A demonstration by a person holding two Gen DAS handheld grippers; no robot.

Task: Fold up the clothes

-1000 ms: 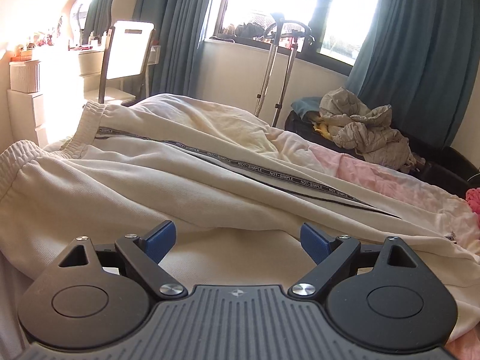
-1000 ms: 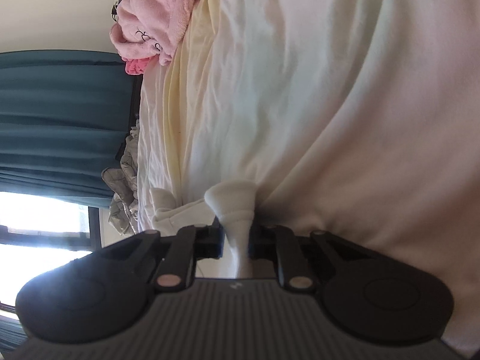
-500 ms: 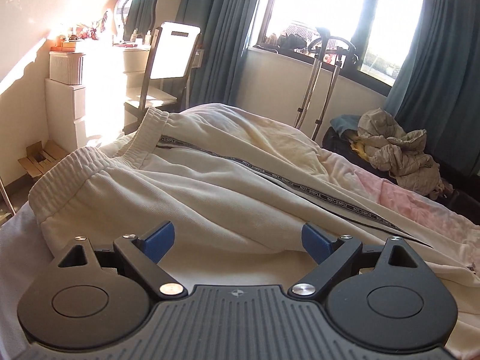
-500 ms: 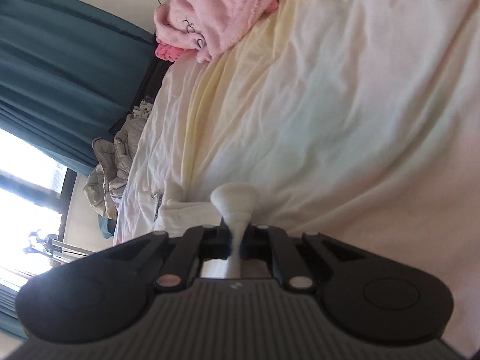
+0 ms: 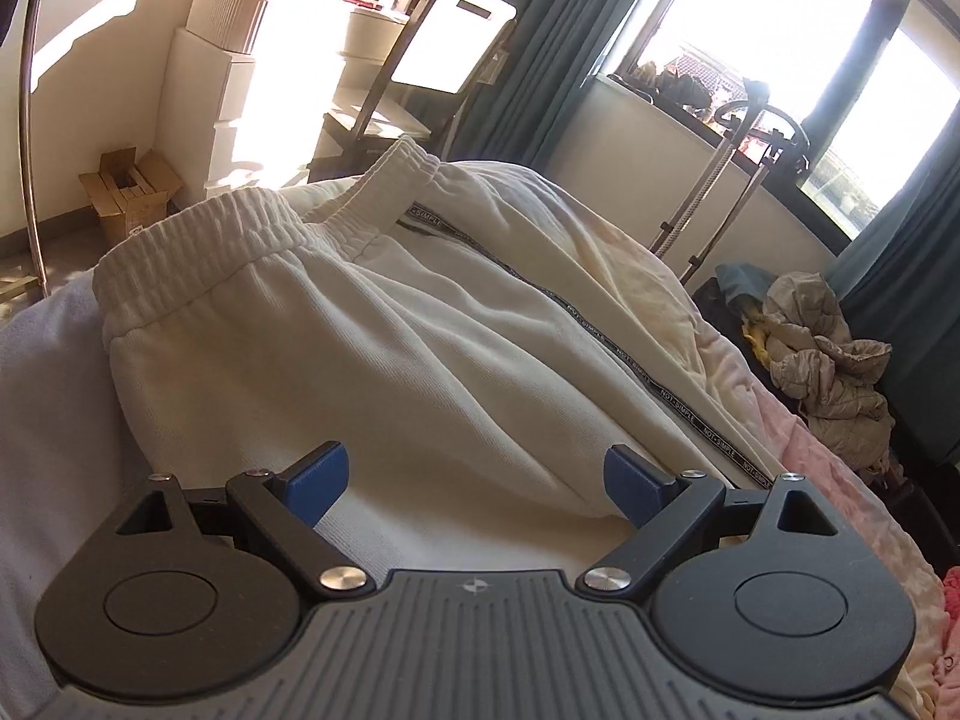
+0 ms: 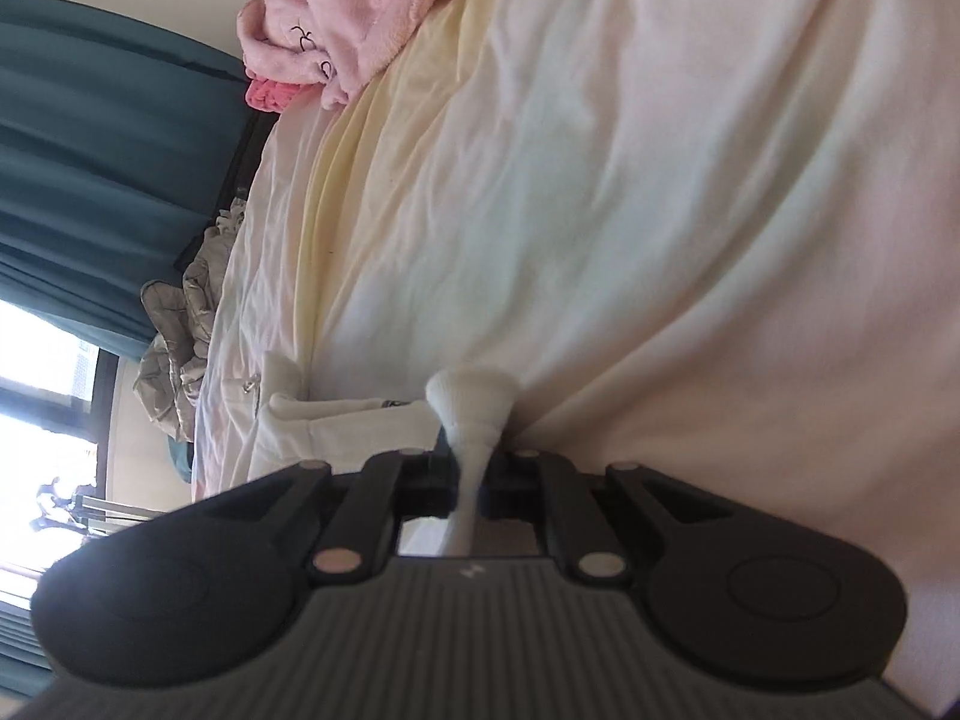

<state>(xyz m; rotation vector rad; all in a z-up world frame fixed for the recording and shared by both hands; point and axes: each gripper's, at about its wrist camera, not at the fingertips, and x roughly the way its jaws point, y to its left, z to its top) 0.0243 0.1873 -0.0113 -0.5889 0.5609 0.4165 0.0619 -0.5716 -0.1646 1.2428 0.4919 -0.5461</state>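
Cream sweatpants [image 5: 372, 360] lie along the bed [image 5: 42, 372], waistband at the far left end, striped side seam running diagonally to lower right. Left gripper [image 5: 477, 480] hovers over them, jaws wide apart. Right gripper [image 6: 474, 468] is clamped on a bunched cream fold [image 6: 471, 402].

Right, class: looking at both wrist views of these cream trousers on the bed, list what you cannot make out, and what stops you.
- Right wrist view: which part of the cream trousers the right tool pinches; the tool body hides it.
- Left wrist view: the trouser cloth nearest the camera, behind the open left tool.
- Left wrist view: the far trouser hems, cut off at the right edge.
- Left wrist view: items on the dresser, washed out by sunlight.
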